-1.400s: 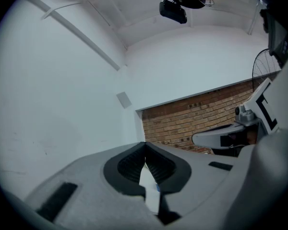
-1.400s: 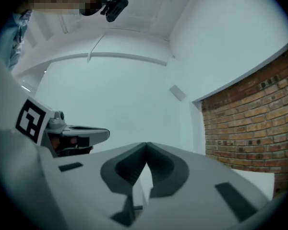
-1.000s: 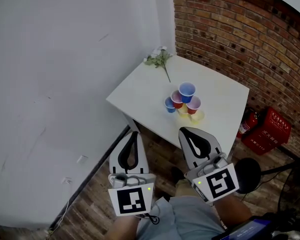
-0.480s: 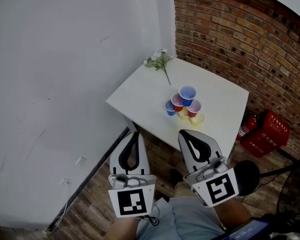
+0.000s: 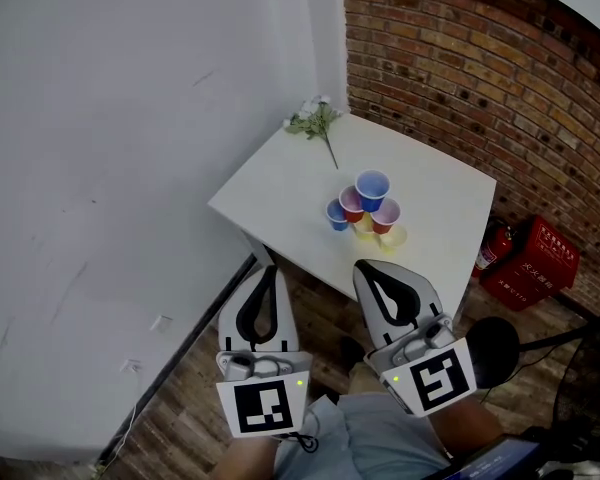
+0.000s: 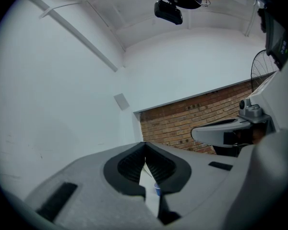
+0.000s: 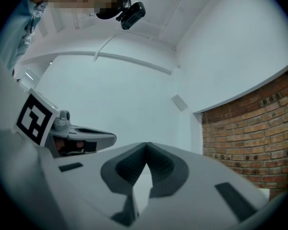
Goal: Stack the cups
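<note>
- White wall (image 5: 130, 118) at left, brick wall (image 5: 460, 58) at back right; they meet in a corner.
- Wood floor (image 5: 180, 378) below.
- White worktop (image 5: 280, 193) stands in that corner.
- Left tongs (image 5: 268, 273) & right tongs (image 5: 368, 270): both clenched, nothing betw. them, side by side short of worktop's near edge, well apart from cups.
- Red case (image 5: 540, 258) on floor, right of worktop.
- Cups (image 5: 354, 204): blue, red, yellow; upright, bunched & touching, mid worktop twd near edge. Can't tell if any are nested.
- Flower sprig (image 5: 315, 123) lies at worktop's far corner, apart from cups.
</note>
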